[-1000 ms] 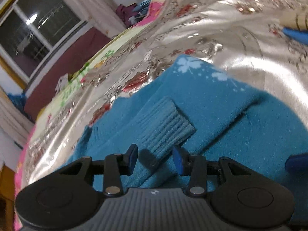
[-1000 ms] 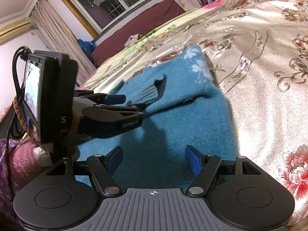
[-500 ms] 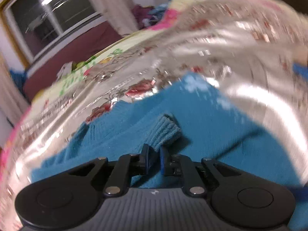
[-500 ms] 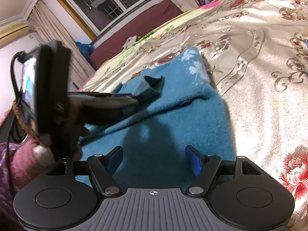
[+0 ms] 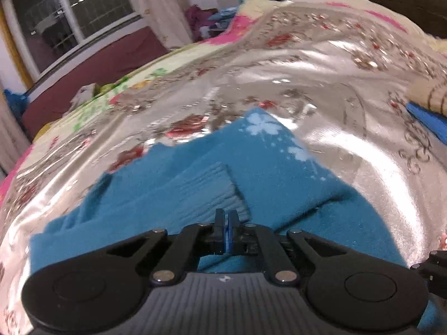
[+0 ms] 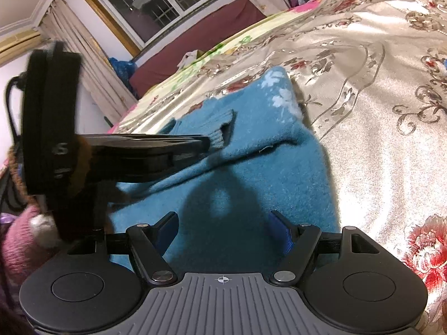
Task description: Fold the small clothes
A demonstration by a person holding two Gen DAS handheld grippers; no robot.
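Observation:
A teal-blue knit sweater (image 5: 279, 184) (image 6: 251, 162) with white flower marks lies on the shiny floral bedspread (image 5: 335, 89). Its sleeve is folded across the body. My left gripper (image 5: 226, 217) is shut on the ribbed cuff (image 5: 218, 187) of that sleeve. In the right wrist view, the left gripper (image 6: 208, 143) reaches in from the left and pinches the cuff (image 6: 220, 128), which is raised a little off the sweater. My right gripper (image 6: 223, 231) stands open low over the sweater's near part, with nothing between its fingers.
A beige striped cloth (image 5: 427, 95) and a blue item (image 5: 427, 117) lie at the right edge of the bed. Clothes are piled at the bed's far end (image 5: 204, 16). A window (image 6: 164, 2) and curtains are behind. A pink sleeve (image 6: 16, 248) is at the lower left.
The left gripper's jaws have closed from open onto the sleeve cuff, rolled and risen slightly, lifting the cuff. The right gripper has stayed in place and open.

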